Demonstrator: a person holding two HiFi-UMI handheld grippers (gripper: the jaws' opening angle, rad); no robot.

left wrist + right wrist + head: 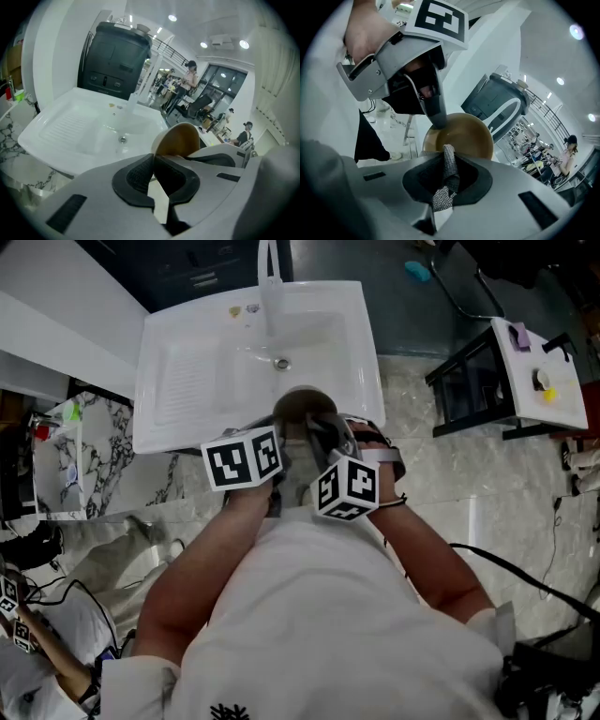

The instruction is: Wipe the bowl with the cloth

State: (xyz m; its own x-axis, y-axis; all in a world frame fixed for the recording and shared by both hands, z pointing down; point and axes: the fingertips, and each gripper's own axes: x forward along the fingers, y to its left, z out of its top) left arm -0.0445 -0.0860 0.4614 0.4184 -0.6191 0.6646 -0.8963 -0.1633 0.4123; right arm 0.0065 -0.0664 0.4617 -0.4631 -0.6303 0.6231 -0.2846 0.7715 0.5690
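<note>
A tan-lined bowl [303, 405] with a pale outside hangs tilted over the front edge of the white sink [187, 381]. My left gripper [152, 157] is shut on the bowl's [179, 140] rim, one pad inside and one outside. In the right gripper view its dark fingers [436, 115] pinch the bowl's [464, 136] near-left rim. My right gripper [447, 152] is shut on a grey woven cloth [447, 166], whose folded end pokes out just at the bowl's near rim. In the head view both grippers, left [283, 427] and right [323, 435], meet at the bowl.
The sink has a ribbed drainboard [183, 381], a drain [281, 363] and a tall tap [269, 277]. A dark machine [115, 61] stands behind it. A marble shelf with bottles [66, 456] is at the left, a black stool [473, 381] at the right. People stand far off [190, 79].
</note>
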